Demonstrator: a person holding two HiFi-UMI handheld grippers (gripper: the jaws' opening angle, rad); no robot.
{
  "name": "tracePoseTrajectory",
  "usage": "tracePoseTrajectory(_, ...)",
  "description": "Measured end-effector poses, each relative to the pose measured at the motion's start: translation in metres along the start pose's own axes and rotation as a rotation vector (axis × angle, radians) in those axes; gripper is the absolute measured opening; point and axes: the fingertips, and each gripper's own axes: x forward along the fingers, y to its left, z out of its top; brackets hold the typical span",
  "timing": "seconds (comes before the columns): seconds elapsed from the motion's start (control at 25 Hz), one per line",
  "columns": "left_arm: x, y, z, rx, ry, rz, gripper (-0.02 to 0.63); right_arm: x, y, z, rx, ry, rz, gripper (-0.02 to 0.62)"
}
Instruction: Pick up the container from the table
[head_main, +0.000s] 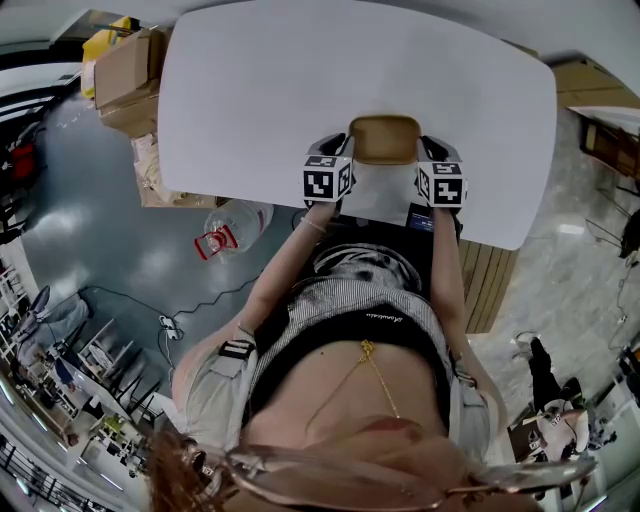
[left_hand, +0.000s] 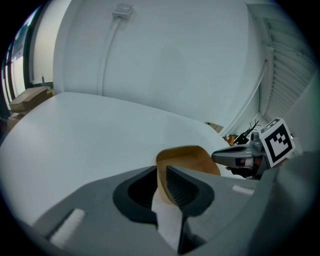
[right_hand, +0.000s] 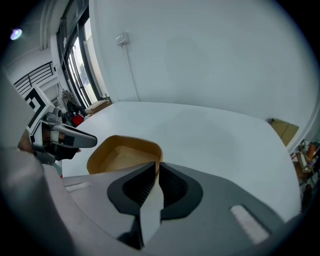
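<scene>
A shallow tan container (head_main: 384, 139) is over the near edge of the white table (head_main: 280, 90), held between both grippers. My left gripper (head_main: 340, 158) is shut on its left rim, and my right gripper (head_main: 428, 160) is shut on its right rim. In the left gripper view the jaws pinch the container (left_hand: 192, 159) wall at my left gripper (left_hand: 161, 181), with the other gripper (left_hand: 245, 156) beyond it. In the right gripper view the container (right_hand: 120, 156) rim is clamped by my right gripper (right_hand: 156, 174). Whether the container still rests on the table I cannot tell.
Cardboard boxes (head_main: 128, 72) stand on the floor left of the table. A clear plastic jug (head_main: 233, 226) lies on the floor below the table's edge. A wooden slatted panel (head_main: 488, 282) is at the right. A white wall (left_hand: 165, 55) rises behind the table.
</scene>
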Motion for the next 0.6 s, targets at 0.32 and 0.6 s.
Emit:
tracePoseTrajectory(0.32,0.007,0.002,-0.007,-0.025,0.038,0.001,0.093,0.007,0.000,-0.004,0.025,0.041,0.025,0.109)
tracePoseTrajectory(0.6,0.020,0.004,-0.013,-0.046,0.083,-0.010,0.121,0.020,0.000,-0.009,0.046,0.099,0.049,0.127)
